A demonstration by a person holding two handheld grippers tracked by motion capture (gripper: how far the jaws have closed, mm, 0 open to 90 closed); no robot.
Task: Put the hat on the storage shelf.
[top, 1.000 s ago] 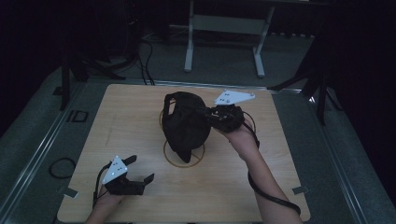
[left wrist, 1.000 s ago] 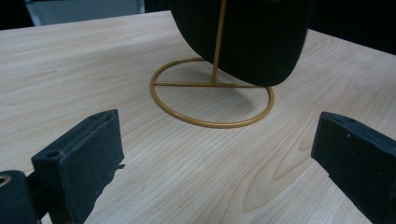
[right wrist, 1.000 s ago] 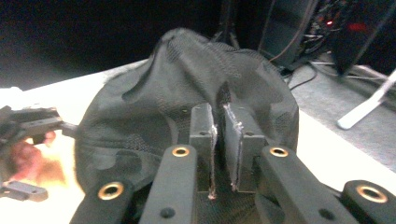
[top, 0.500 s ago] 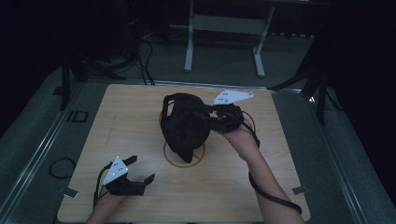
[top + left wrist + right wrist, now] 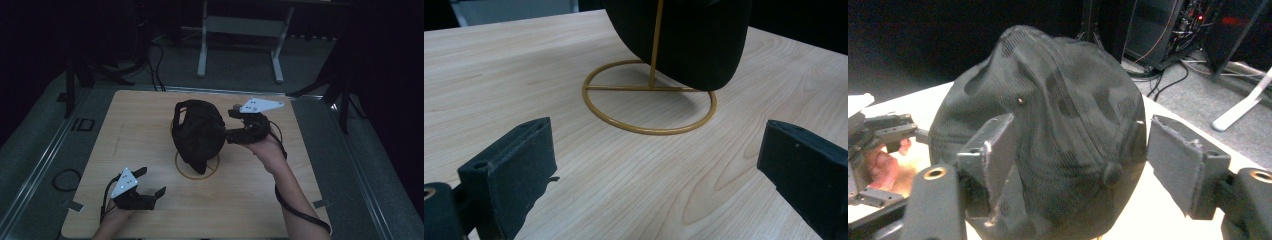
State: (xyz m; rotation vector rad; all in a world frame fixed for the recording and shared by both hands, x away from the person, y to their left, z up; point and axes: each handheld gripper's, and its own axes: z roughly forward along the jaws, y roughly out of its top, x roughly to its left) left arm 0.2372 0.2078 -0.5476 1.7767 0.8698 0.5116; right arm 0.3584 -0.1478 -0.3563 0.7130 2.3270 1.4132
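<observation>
Resting near the table's (image 5: 125,125) front edge, the left gripper (image 5: 148,183) gapes with nothing between its jaws. Mid-table, one black cap (image 5: 197,132) hangs on one gold wire stand (image 5: 649,95), brim pointing down toward the person, hiding the stand's top. Beyond, the right gripper (image 5: 231,136) meets the cap, jaws spread wide around its crown.

Black cap (image 5: 198,132) mid-table; bare wood (image 5: 260,200) around

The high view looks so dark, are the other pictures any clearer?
High view: dim, room black, table lit faintly. Left gripper view: brighter, wood grain and gold stand sharp, near jaws soft. Right gripper view: cap fairly clear, background dark.
</observation>
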